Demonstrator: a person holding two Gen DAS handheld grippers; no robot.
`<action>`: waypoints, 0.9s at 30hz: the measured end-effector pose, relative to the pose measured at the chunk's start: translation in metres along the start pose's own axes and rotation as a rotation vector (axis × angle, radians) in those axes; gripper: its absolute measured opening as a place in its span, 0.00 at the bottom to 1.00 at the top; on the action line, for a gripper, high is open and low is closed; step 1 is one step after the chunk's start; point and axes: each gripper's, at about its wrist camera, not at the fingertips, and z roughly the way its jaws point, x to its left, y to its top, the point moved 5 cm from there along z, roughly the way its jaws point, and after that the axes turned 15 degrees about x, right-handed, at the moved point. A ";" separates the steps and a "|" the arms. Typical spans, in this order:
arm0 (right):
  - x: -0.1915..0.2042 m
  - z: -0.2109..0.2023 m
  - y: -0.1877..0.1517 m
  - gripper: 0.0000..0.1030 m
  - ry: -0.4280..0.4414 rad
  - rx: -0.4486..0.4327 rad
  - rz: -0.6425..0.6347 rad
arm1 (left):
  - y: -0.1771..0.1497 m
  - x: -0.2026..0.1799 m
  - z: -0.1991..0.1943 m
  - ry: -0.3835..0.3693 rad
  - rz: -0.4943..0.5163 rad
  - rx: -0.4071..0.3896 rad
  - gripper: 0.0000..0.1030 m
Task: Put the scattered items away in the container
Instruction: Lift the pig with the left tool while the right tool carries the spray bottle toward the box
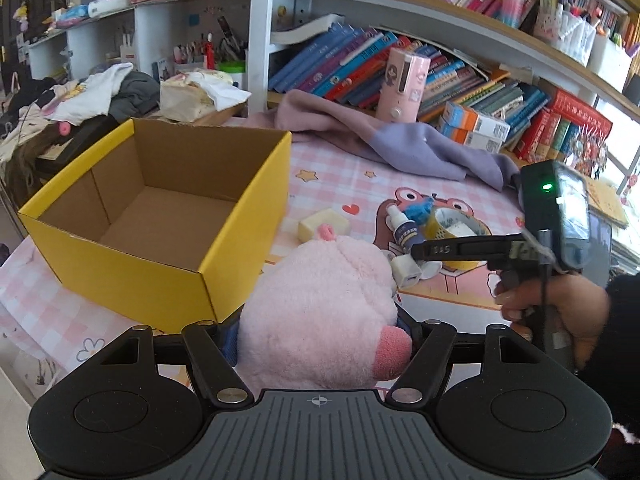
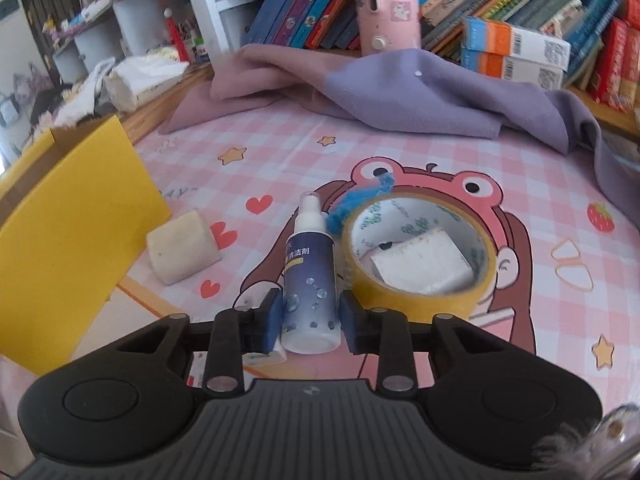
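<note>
My left gripper [image 1: 320, 330] is shut on a pink plush toy [image 1: 320, 304], held just right of the open yellow cardboard box [image 1: 132, 276], whose inside shows nothing. In the right wrist view my right gripper [image 2: 312, 320] has both blue pads against a small spray bottle [image 2: 308, 280] lying on the pink mat. A yellow tape roll [image 2: 416, 304] with a white block [image 2: 420, 264] inside lies right of the bottle, a blue tuft [image 2: 360, 204] behind it. A cream block [image 2: 182, 252] rests near the box wall [image 2: 72, 240]. A white plug [image 1: 406, 274] sits under the right gripper [image 1: 416, 252].
A purple cloth [image 2: 400, 96] lies crumpled along the back of the mat, before a pink canister [image 2: 390, 4] and rows of books [image 1: 460, 80]. Rubber bands [image 2: 570, 264] lie at the right. Clothes [image 1: 100, 92] are piled behind the box.
</note>
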 end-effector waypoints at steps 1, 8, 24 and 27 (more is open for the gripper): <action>0.001 0.005 0.002 0.29 -0.006 0.012 -0.004 | 0.000 0.000 -0.001 0.000 -0.001 -0.005 0.68; 0.005 0.017 0.000 0.30 -0.041 0.021 -0.055 | -0.004 0.004 -0.008 -0.010 -0.015 -0.020 0.68; -0.011 -0.041 -0.097 0.41 -0.070 0.128 -0.149 | -0.009 -0.013 -0.012 -0.086 -0.006 -0.054 0.68; -0.012 -0.038 -0.094 0.45 -0.087 0.114 -0.155 | -0.012 -0.016 -0.016 -0.084 -0.015 -0.061 0.68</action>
